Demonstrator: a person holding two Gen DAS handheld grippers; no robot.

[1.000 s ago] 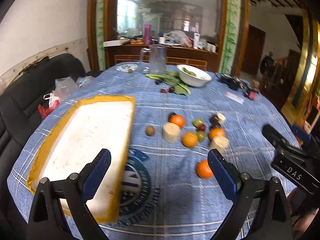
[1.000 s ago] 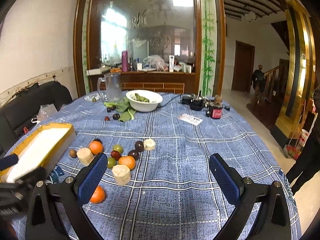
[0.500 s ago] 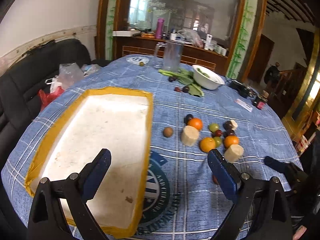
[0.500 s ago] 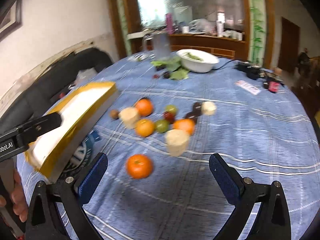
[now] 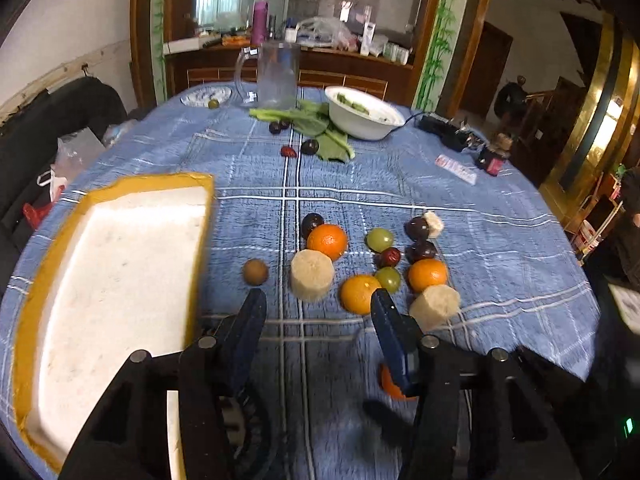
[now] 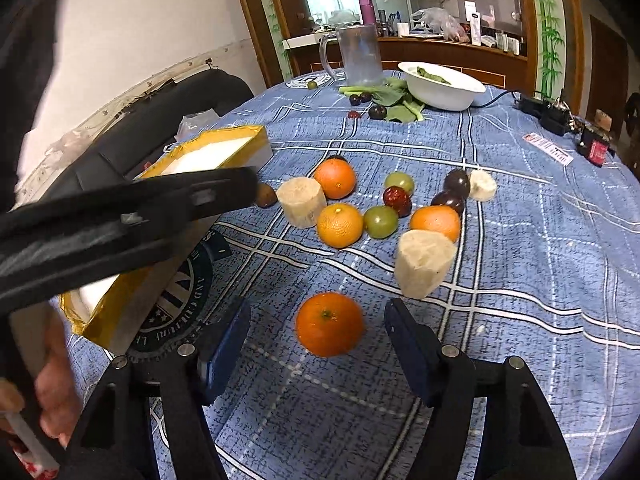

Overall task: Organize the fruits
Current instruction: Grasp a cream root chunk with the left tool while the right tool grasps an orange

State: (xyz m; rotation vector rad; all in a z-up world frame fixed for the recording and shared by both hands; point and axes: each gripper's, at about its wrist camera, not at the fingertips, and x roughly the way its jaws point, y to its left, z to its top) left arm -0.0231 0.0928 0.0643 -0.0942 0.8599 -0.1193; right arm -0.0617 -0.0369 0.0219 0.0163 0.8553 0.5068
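With the foam tray [image 6: 224,148] at my left and my left gripper [image 5: 316,308] released over the worktop [image 6: 520,280], my right gripper [image 6: 316,328] gapes around the nearest orange [image 6: 330,323]; I'd say closing comes next.

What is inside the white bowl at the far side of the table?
The white bowl holds some green pieces, probably vegetables, visible above its rim in both views. The near wall hides the bottom, so how full it is, or what lies deeper, cannot be seen.
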